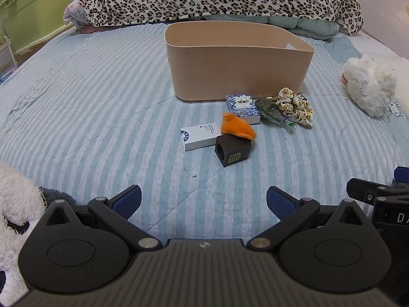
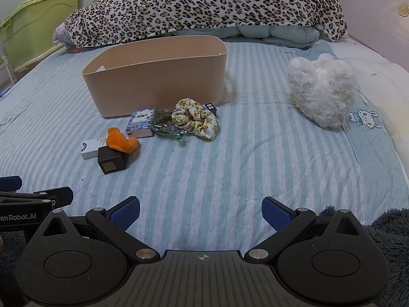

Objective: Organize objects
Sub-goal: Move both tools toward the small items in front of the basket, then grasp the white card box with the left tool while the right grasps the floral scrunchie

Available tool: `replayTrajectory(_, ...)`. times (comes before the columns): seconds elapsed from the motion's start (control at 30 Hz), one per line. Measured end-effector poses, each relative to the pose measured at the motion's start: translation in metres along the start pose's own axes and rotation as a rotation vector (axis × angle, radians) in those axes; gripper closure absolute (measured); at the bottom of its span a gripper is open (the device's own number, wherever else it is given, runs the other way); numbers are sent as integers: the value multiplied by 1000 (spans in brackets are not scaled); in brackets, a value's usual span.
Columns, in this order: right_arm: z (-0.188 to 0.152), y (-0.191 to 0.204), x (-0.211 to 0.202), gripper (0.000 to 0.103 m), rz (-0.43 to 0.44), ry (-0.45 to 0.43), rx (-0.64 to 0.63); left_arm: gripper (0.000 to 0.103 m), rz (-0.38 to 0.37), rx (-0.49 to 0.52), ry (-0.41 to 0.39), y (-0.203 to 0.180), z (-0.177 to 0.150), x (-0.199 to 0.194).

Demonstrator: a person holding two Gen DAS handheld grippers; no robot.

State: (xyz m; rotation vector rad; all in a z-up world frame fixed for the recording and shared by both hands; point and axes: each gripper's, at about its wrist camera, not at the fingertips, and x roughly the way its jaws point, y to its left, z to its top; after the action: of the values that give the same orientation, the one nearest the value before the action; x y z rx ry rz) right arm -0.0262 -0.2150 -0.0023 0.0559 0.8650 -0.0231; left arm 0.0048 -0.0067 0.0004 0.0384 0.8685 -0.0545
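Both grippers — left (image 1: 204,199), right (image 2: 201,211) — spread wide, holding nothing, low in frame. Clutter mid-frame, just before tan bin (image 1: 237,74): white box (image 1: 200,136), black cube (image 1: 234,151), orange plush (image 1: 237,128), patterned box (image 1: 242,108), scrunchie (image 1: 296,106). Boxes look stiff, light — pinch across short sides. Plush, scrunchie soft; grab bulk.

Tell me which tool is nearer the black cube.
Left, though narrowly. The left tool faces the black cube nearly straight ahead. From the right tool the cube sits ahead and well off to its left. Both are open, touching nothing.
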Motion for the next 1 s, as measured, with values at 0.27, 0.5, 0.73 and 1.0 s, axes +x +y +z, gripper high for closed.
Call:
replayTrajectory(0.27, 7, 0, -1, 0, 7, -14, -4, 0, 0, 7, -1, 1, 3, 0)
replayTrajectory(0.5, 20, -2, 2, 0, 0, -23, -13, 0, 5, 26, -5, 11, 20, 6)
replayTrajectory(0.73, 42, -4, 13, 0, 6, -11, -48, 0, 34, 88, 13, 24, 45, 27)
replayTrajectory(1.0, 69, -1, 48, 6, 36, 34, -142, 0, 82, 142, 101, 35, 69, 74)
